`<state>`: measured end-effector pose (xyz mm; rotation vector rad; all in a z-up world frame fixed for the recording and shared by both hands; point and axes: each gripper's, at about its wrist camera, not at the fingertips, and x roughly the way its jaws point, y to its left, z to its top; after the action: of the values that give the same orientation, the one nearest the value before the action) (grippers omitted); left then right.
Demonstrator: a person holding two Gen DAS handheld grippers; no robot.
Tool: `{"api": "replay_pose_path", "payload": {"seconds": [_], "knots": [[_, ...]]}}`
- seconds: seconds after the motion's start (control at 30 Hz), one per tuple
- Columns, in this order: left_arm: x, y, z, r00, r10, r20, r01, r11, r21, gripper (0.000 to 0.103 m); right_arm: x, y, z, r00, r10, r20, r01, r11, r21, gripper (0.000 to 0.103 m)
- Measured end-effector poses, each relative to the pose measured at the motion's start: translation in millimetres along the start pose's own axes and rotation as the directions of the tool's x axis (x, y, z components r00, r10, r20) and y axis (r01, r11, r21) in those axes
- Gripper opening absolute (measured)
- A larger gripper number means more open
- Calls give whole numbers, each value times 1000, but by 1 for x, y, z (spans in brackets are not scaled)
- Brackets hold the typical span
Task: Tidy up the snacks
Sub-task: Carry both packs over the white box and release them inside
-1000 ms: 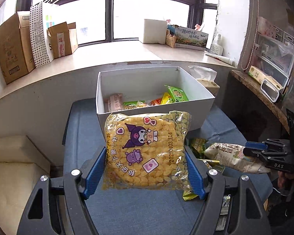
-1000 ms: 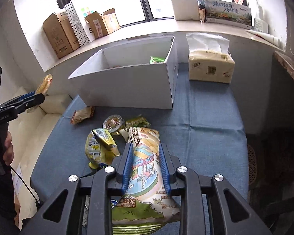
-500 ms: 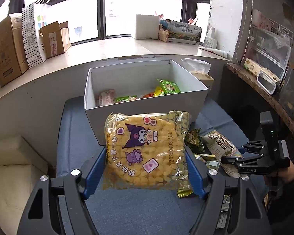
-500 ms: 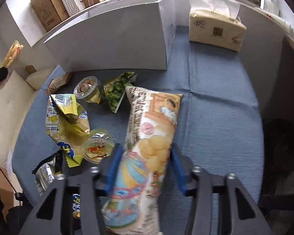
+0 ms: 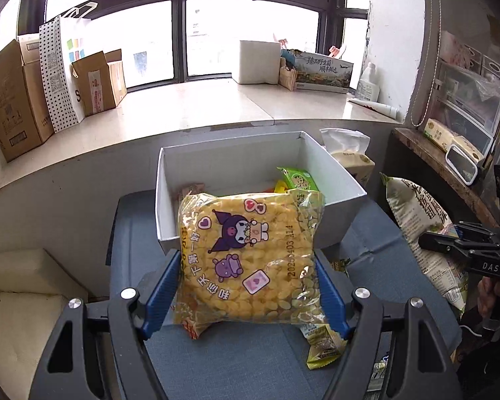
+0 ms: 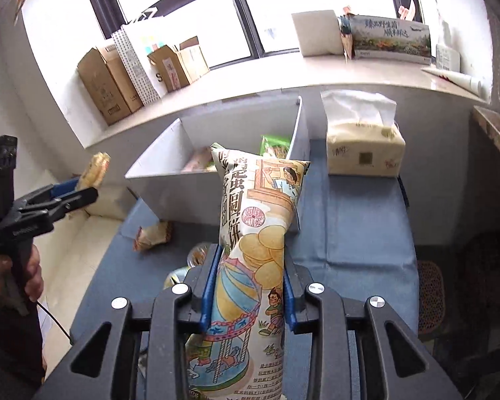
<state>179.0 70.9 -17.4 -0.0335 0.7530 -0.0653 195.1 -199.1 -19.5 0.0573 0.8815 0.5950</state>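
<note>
My left gripper (image 5: 248, 286) is shut on a yellow corn-puff bag with cartoon prints (image 5: 250, 256) and holds it in the air in front of the white box (image 5: 346, 180). The box holds several snacks, among them a green pack (image 5: 298, 180). My right gripper (image 6: 248, 286) is shut on a tall biscuit bag (image 6: 260, 233) and holds it upright above the blue table; this bag also shows in the left wrist view (image 5: 420, 230). The white box (image 6: 169, 180) stands just beyond it. The left gripper also shows at the left of the right wrist view (image 6: 79, 193).
A tissue pack (image 6: 363, 146) stands to the right of the box. Loose snack packs lie on the blue table (image 6: 356, 233), one small pack (image 6: 151, 235) by the box's near corner, others (image 5: 323, 346) under my left gripper. Cardboard boxes (image 5: 13, 96) line the window sill.
My right gripper has lifted the biscuit bag off the table and raised it upright toward the box. My left gripper has risen a little with the corn-puff bag.
</note>
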Motion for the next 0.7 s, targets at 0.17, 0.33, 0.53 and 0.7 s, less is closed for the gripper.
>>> {"api": "replay_pose_path", "payload": {"seconds": [0.17,0.33,0.53,0.7], "knots": [[20,13,43,1000,21,18,-20,999,-39,80,13,30,63,998,15,58,-12,999,-49,35],[58,26,81,999,47,4,-46,997,-69,80,53,49,126,998,38,51,-35,998,-61,35],[105,41,97,996,79,-44,-83,993,-81,80,110,47,161,1000,3,-12,-4,997,-79,35],[130,52,94,995,59,-80,-68,991,-112,93,136,34,169,998,-42,-46,38,996,-83,38]]}}
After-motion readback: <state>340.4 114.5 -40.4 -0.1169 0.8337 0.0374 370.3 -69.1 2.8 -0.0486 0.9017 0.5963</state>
